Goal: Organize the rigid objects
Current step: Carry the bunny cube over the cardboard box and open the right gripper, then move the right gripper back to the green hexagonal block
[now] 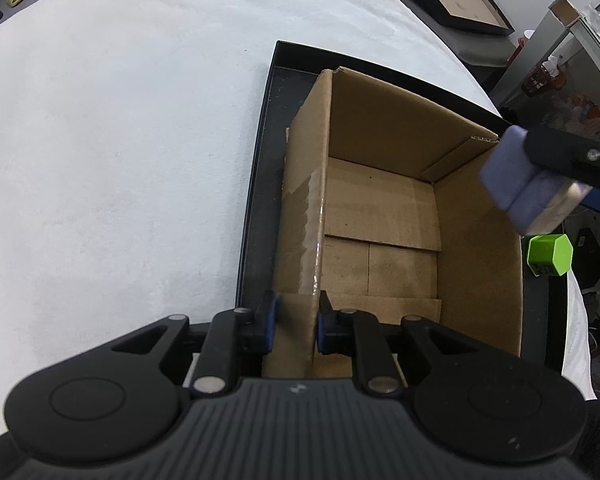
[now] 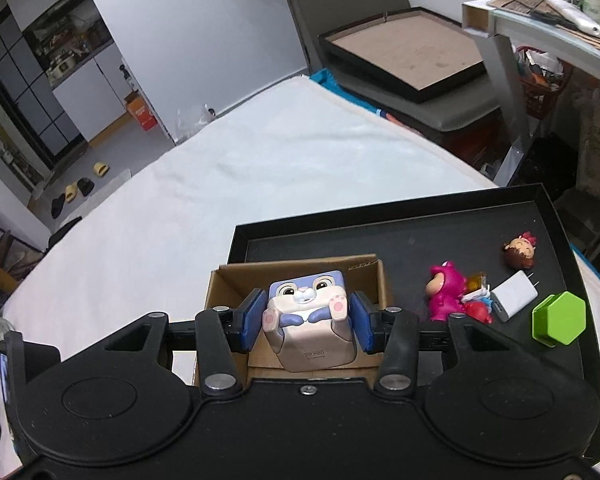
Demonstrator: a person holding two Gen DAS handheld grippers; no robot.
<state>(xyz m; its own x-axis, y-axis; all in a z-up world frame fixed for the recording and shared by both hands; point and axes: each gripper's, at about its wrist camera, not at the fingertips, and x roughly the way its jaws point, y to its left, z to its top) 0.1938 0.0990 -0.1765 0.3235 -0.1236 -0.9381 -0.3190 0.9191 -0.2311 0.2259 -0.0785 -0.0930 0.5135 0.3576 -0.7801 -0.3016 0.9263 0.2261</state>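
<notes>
— What have your claws got?

— My left gripper (image 1: 296,322) is clenched on the near wall of the cardboard box (image 1: 380,216), one pad inside, one outside. My right gripper (image 2: 306,318) clasps a cube-shaped rabbit toy (image 2: 310,316) above that box.

— What's around it?

— The box stands in a black tray (image 2: 420,236) on a white cloth (image 2: 220,184). Beside it lie a pink bear figure (image 2: 444,292), a white charger (image 2: 514,294), a green hexagonal block (image 2: 560,318) and a small doll head (image 2: 520,250).

— Anything unclear?

— Small bits behind the bear are too jumbled to identify.

Both claws (image 1: 296,326) (image 2: 306,322) clamped, angled down
</notes>
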